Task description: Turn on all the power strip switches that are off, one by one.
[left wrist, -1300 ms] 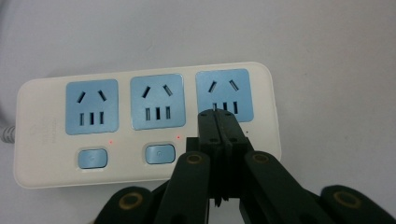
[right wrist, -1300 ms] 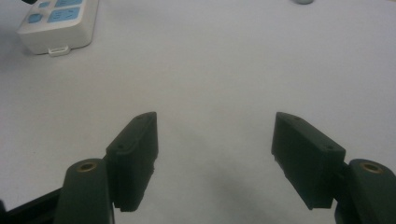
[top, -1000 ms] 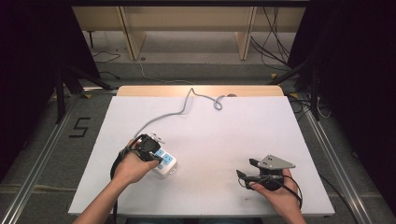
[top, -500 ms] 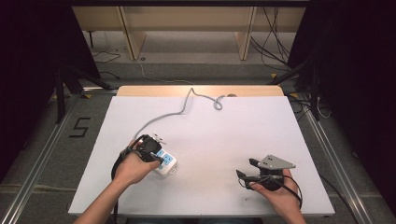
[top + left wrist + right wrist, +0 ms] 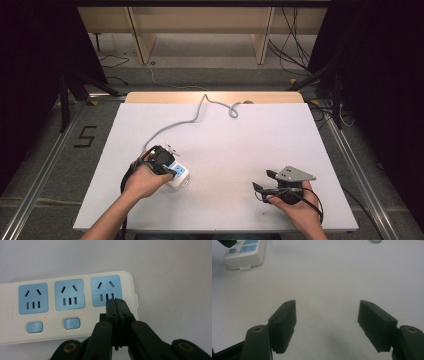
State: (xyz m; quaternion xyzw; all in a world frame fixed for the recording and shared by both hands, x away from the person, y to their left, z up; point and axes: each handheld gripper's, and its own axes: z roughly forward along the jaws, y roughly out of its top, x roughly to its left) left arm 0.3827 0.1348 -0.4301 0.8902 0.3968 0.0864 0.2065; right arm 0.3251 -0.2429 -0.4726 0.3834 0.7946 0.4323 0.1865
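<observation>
The left gripper point(image 5: 117, 305) has its two black jaws pressed flat together with nothing between them. In the left gripper view their joined tips sit on the face of the white power strip point(image 5: 75, 325), at the lower edge of the right-hand blue socket panel point(image 5: 106, 288), where a third switch would line up with the two blue buttons. Those two blue buttons point(image 5: 71, 323) lie to the left under the other socket panels, each with a small red light lit just above it.

In the high view the left gripper point(image 5: 161, 159) is held in the person's left hand point(image 5: 142, 181) over the power strip point(image 5: 179, 176), which lies on the near left part of the white table point(image 5: 225, 145). A grey cord point(image 5: 192, 117) runs from the strip toward the far edge of the table, where it curls into a loop.

The right gripper point(image 5: 327, 322) has its jaws standing wide apart, empty, above bare tabletop; the end of the power strip point(image 5: 245, 255) shows far off at the upper left of that view. In the high view the right gripper point(image 5: 265, 184) sits at the near right in the right hand point(image 5: 297, 210), well apart from the strip, its jaws pointing left.
</observation>
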